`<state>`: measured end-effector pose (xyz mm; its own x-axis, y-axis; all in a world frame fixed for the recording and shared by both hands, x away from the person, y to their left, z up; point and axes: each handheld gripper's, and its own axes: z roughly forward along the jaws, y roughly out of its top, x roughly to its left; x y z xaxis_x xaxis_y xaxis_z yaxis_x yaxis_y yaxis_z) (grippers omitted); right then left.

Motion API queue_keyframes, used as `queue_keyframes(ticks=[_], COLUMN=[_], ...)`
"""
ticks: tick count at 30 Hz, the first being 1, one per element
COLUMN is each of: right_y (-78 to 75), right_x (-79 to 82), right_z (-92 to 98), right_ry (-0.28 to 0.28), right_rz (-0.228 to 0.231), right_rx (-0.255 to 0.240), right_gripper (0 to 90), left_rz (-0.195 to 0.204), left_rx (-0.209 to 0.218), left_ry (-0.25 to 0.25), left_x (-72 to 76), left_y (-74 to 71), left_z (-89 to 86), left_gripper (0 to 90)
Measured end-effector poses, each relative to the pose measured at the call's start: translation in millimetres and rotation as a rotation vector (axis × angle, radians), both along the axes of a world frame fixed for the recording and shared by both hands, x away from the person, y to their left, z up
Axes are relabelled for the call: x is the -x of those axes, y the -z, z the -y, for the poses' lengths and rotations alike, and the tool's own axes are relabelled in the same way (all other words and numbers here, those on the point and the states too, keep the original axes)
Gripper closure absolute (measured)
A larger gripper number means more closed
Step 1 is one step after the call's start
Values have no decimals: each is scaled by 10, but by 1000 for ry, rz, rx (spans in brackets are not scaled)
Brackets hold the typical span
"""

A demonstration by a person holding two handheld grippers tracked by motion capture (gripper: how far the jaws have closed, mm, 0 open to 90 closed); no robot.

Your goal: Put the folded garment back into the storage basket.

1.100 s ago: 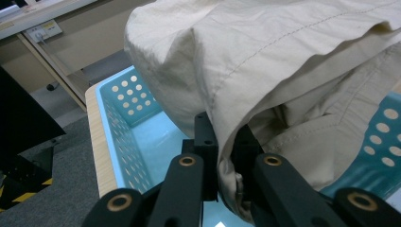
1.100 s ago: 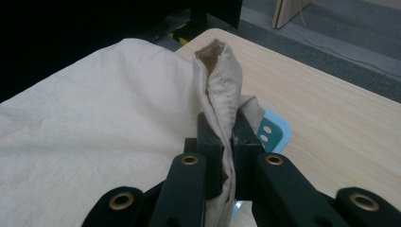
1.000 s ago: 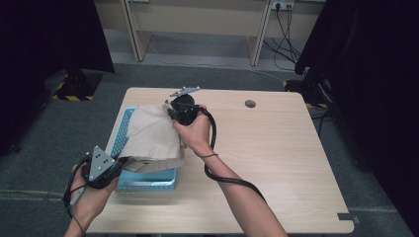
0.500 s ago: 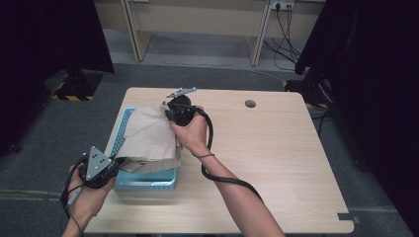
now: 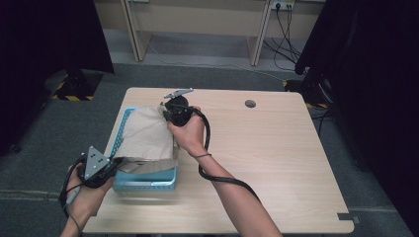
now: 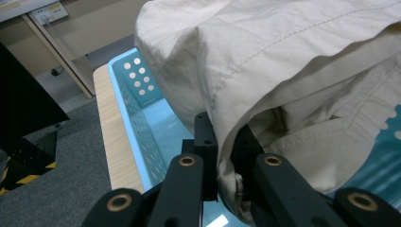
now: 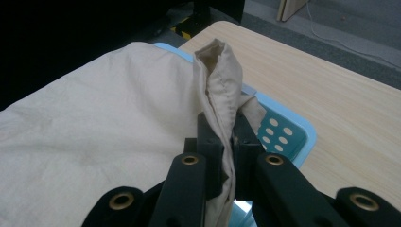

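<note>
cloth (image 5: 146, 136) draped over basket (image 5: 148, 180), basket on table's (image 5: 276, 158) left side

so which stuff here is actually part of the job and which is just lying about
In the job:
- beige cloth, pinched at two ends
- blue basket under it
- left gripper, jaws shut on the cloth
- right gripper, jaws shut on the cloth

Just about:
- table, bare wood beside the basket
- round hole cover in the tabletop
- cables on the floor behind
</note>
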<state>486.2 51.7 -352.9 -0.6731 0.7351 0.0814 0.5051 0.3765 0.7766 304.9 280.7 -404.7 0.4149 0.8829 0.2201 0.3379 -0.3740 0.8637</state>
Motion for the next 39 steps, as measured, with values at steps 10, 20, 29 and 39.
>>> queue_keyframes(ticks=[10, 20, 29, 39], right_y=[55, 104, 141, 184], right_x=[-24, -40, -67, -86], right_z=[-46, -102, -131, -154], right_ry=[0, -2, 0, 4], right_rz=[-15, -25, -32, -44], right_rx=[1, 15, 24, 32], right_gripper=[858, 858, 858, 858], left_rz=[-13, -35, -67, -95], left_rx=[4, -1, -14, -31], left_ry=[-15, -18, -12, -3], left_x=[-12, -33, -77, -106], left_y=[50, 118, 144, 166], left_z=[-43, -63, -65, -60], left_gripper=[847, 846, 846, 845])
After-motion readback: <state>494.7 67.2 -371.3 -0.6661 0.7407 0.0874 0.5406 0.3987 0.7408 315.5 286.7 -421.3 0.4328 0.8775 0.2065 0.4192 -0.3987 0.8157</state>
